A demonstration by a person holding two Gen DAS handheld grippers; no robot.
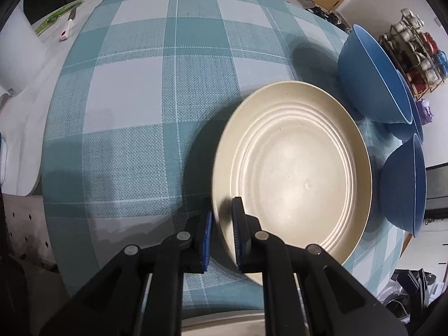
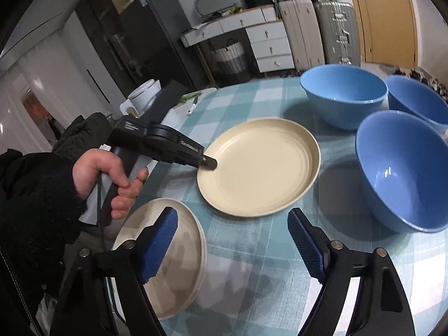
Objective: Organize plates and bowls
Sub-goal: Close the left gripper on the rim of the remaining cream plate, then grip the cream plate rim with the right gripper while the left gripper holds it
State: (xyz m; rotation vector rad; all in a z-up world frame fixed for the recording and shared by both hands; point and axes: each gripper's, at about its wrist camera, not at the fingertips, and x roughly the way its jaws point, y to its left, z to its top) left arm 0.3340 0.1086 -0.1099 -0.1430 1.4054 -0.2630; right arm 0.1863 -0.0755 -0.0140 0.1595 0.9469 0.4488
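Clamping the near-left rim of a cream plate (image 2: pixel 259 166), the left gripper (image 1: pixel 221 225) has its jaws drawn narrow, one blue pad under the rim and one over it. A plate is round, so it has no long axis to speak of; it faces up, and its rim looks smeared in both views, so I cannot tell whether it lies flat on the checked worktop (image 1: pixel 134 117) or tilts a little at the gripped side. Its near edge is cut off behind the gripper fingers (image 1: pixel 240 232) in the left wrist view.

The right gripper (image 2: pixel 232 240) hangs wide open with nothing between its jaws, just above a second plate (image 2: pixel 179 254) at the near-left edge of the worktop. That second plate is partly hidden by the left finger (image 2: pixel 159 246), and it seems to overhang the edge, though I cannot be sure.

Three blue bowls stand upright, mouths up, to the right of the held plate: one bowl (image 2: pixel 344 95) far back, one (image 2: pixel 420 98) beside it cut off by the frame, one (image 2: pixel 403 168) nearer. A hand (image 2: pixel 109 173) in a dark sleeve holds the left gripper's handle.
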